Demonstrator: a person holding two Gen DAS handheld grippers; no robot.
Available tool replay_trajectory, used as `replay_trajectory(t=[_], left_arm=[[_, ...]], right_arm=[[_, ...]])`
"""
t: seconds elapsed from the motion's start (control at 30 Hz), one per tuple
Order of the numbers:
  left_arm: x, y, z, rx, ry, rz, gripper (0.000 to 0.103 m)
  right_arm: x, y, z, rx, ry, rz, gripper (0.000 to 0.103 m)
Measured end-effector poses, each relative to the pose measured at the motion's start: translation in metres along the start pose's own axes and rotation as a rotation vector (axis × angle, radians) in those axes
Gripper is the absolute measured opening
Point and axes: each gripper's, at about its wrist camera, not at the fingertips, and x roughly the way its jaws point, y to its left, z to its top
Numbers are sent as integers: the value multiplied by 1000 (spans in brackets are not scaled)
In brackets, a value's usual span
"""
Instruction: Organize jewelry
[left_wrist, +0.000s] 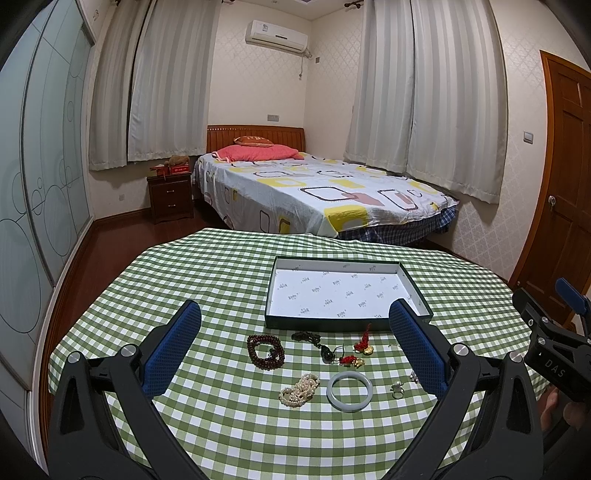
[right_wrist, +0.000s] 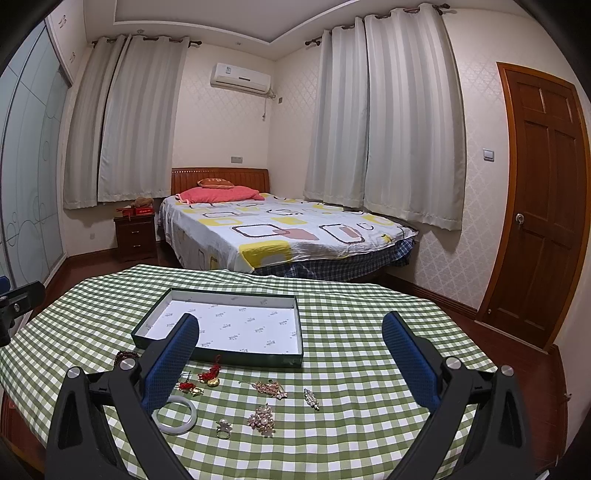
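- Here, the left gripper (left_wrist: 295, 347) hangs above the checked tablecloth (left_wrist: 221, 424) with its blue pads (left_wrist: 171, 350) spread wide apart, holding nothing.
- Between those pads lie, on the cloth: a dark red bead bracelet (left_wrist: 266, 350), a pearl bracelet (left_wrist: 300, 390), a pale jade bangle (left_wrist: 349, 390), a dark pendant on a cord (left_wrist: 325, 352), two red-knotted gold charms (left_wrist: 360, 350) and a small ring (left_wrist: 397, 389).
- The right gripper (right_wrist: 291, 365) likewise hovers over the cloth, its fingers (right_wrist: 410, 363) wide apart and empty.
- Between its fingers lie a gold chain piece (right_wrist: 269, 388), a pearl brooch (right_wrist: 263, 419), a narrow clip (right_wrist: 311, 398) and the ring again; the bangle sits partly hidden behind the left finger.
- Just beyond the jewelry, a shallow green box (left_wrist: 417, 291) with a white printed lining stands open on the table; none of the pieces is inside it.
- Farther out: a bed (left_wrist: 321, 199) with a patterned sheet, a nightstand (left_wrist: 170, 197), pale curtains (left_wrist: 424, 92), an air conditioner (left_wrist: 277, 36) and a wooden door (right_wrist: 543, 206).
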Motion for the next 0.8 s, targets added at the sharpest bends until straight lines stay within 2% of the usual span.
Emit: replay_trajectory(t=[0.3,0.5,0.8], left_arm=[[5,3,-4,-5,7,-2,99],[22,8,-16,-1,19,1,99],[78,14,-56,21,132,18,99]], right_arm=[[0,0,-6,5,-2,4,97],[15,0,-21,13,4,28,97],[59,-7,-64,42,104,70,97]])
